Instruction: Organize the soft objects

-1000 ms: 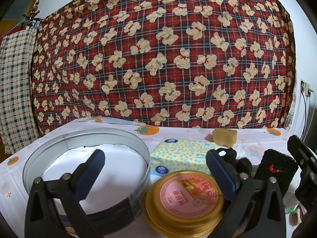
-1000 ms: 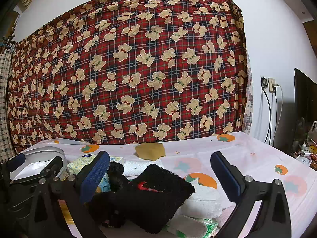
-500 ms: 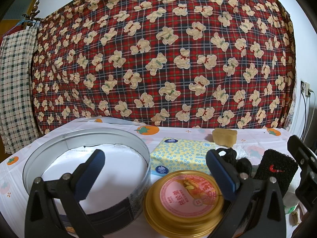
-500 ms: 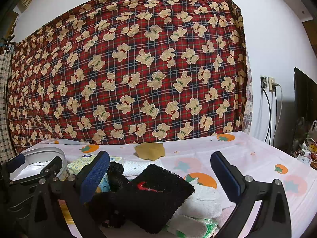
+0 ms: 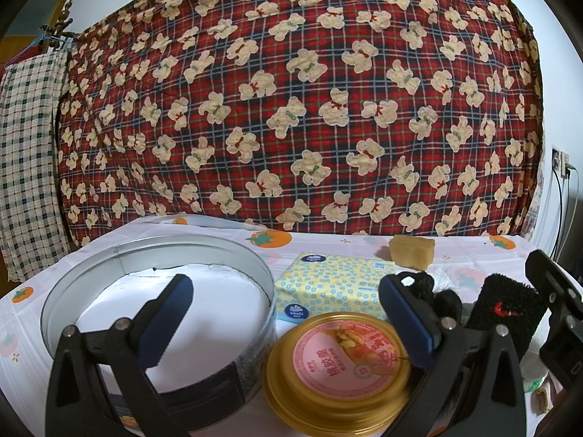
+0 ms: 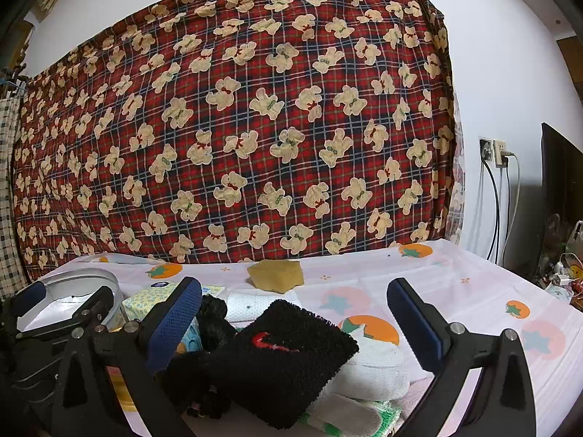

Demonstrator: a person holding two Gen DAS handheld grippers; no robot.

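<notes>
Round tin [image 5: 156,327] sits open at 9 o'clock of the tabletop [image 6: 473,291], lined white, nothing in it; likely the bin for the soft stuff. Soft pile at 6 o'clock in the right view: black wristband [image 6: 288,360] on top of white cloths [image 6: 371,367], black scrunchie [image 6: 215,317] at its 9 o'clock, touching. Risk: pinching the wristband drags the scrunchie or the cloth under it, and something drops short of the tin. Tissue pack [image 5: 335,291] lies just beside the tin, "Vinda" logo readable. Gold lid [image 5: 339,364] touches the tin wall and could get knocked; pink label with Chinese characters, too small to read. Red swoosh on the wristband. Sponge [image 6: 277,273] at 12 o'clock, well apart. Left tool [image 5: 284,313] wide open, empty. Right tool [image 6: 295,309] wide open, empty, straddling the pile.
</notes>
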